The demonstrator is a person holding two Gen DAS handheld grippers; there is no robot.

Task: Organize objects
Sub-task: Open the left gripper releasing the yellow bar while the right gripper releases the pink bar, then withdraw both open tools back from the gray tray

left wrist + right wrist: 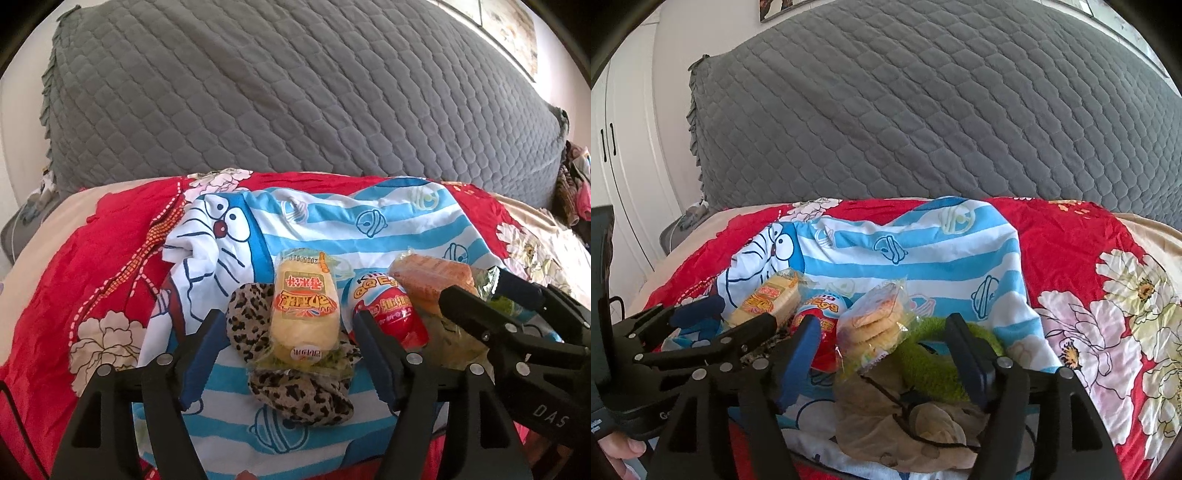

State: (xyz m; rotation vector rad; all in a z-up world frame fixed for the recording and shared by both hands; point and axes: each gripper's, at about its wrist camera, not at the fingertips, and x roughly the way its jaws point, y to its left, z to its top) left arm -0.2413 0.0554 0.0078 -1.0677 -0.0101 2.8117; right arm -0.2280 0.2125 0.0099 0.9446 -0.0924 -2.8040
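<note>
My left gripper (pixel 286 326) is open, its fingers on either side of a yellow packaged cake (pixel 304 315) that rests on a leopard-print scrunchie (pixel 295 387). A red egg-shaped snack (pixel 388 314) lies right of it. My right gripper (pixel 882 330) is open around a clear pack of biscuits (pixel 875 325), which sits by a green fuzzy ring (pixel 931 362) and a beige cloth (pixel 905 424). The biscuit pack also shows in the left wrist view (pixel 432 280). The right gripper (pixel 491 288) appears there at the right. The left gripper (pixel 720 310) appears in the right wrist view.
All items lie on a blue-and-white striped cartoon cloth (pixel 332 225) spread over a red floral bedspread (pixel 1089 258). A grey quilted headboard cover (pixel 277 92) rises behind. White cupboard doors (pixel 613 147) stand at the left.
</note>
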